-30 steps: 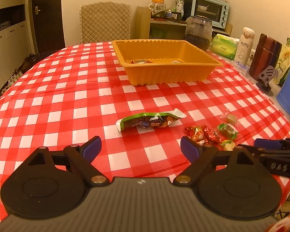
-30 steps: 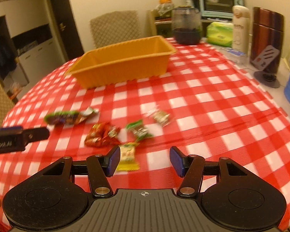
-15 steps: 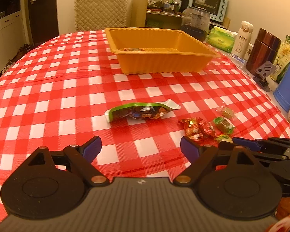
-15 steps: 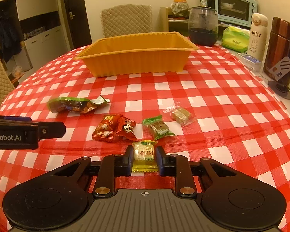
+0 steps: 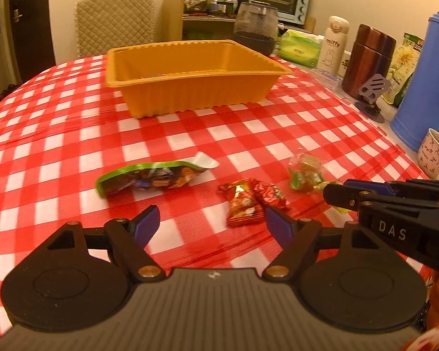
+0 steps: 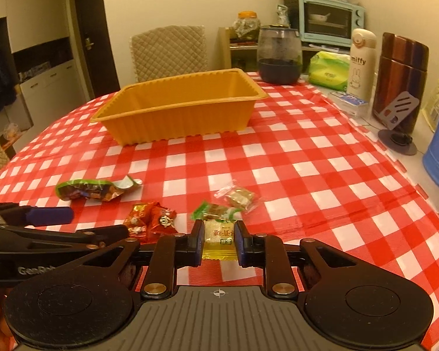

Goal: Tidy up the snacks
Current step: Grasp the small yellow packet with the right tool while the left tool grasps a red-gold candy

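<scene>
My right gripper is pinching a yellow candy just above the checked tablecloth. My left gripper has just been closing a bit, but its fingers are still spread with nothing between them, just beside the red candies. The long green snack bag lies near. The orange tray sits far back, with lots of bare cloth before it.
</scene>
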A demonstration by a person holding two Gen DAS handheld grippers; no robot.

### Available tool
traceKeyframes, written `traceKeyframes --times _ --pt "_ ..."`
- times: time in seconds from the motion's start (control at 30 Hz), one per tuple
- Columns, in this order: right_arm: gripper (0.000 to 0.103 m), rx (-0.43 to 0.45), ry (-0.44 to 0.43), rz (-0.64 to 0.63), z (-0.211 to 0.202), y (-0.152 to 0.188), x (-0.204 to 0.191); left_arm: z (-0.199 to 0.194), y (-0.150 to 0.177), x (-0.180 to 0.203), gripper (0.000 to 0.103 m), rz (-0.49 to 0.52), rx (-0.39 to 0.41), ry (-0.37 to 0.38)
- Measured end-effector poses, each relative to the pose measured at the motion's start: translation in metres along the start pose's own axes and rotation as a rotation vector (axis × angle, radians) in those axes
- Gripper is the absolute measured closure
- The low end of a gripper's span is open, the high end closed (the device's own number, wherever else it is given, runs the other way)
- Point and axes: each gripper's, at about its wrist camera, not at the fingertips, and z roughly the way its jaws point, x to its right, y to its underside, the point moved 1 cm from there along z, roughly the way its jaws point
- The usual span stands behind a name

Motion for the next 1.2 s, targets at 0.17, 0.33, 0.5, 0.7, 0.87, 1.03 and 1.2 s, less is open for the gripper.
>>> traceKeyframes --times 0.17,0.33,0.5,0.7,0.87,1.03,1.2 --pt "0.081 0.001 0.006 0.012 0.0 -0.002 0.003 0.014 -0.005 0.005 0.046 -0.032 0.004 0.012" --pt "0.081 -0.005 0.009 0.021 0.003 -0.002 0.005 0.022 -0.011 0.01 0.06 -0.021 -0.001 0.013" --pt "0.081 -0.01 0.013 0.031 0.004 -0.003 0.008 0.028 -0.009 0.013 0.066 -0.003 -0.015 0.004" --pt "0.081 -0.004 0.005 0.035 0.004 -0.005 0.007 0.027 -0.008 0.014 0.079 0.022 -0.022 -0.012" --pt "0.081 0.009 0.004 0.032 0.0 -0.007 0.005 0.018 -0.01 0.013 0.081 0.017 -0.002 -0.04" --pt "0.081 0.023 0.003 0.024 -0.003 -0.01 0.003 0.006 -0.017 0.01 0.087 0.0 0.018 -0.039" --pt "0.081 0.018 -0.001 0.018 -0.004 -0.009 0.0 0.005 -0.015 0.009 0.087 0.01 -0.006 -0.036"
